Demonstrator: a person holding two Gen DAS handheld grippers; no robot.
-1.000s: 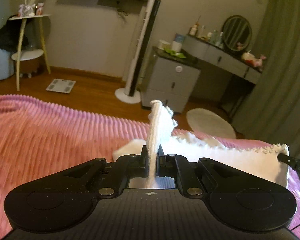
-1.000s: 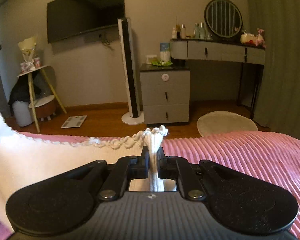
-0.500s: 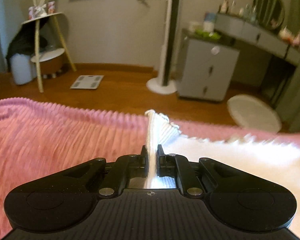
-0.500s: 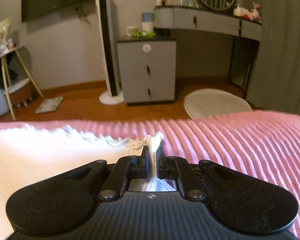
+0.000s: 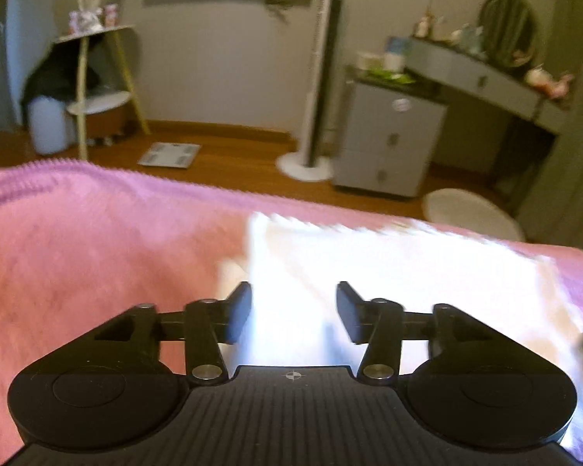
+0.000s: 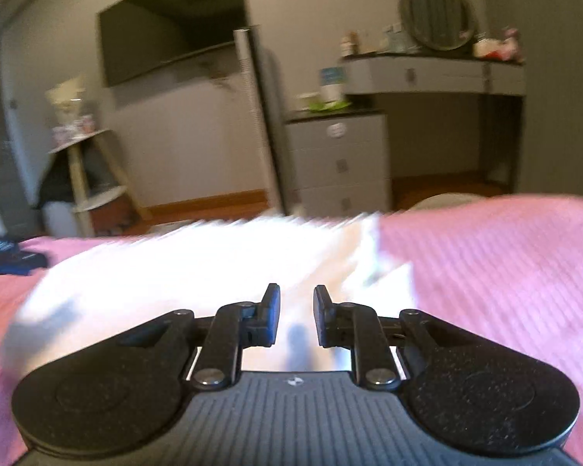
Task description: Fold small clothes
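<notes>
Two grippers hover low over the white garment (image 5: 388,272), which lies spread flat on the pink bedspread (image 5: 97,252). The left gripper (image 5: 294,310) has just been opening; its fingers (image 5: 240,312) stand wide apart above the garment's left part, gripping nothing. The right gripper (image 6: 294,316) has also just been opening; its fingers (image 6: 270,316) stand a little apart near the garment's right edge, released, with cloth below the gap. Both views are blurred.
</notes>
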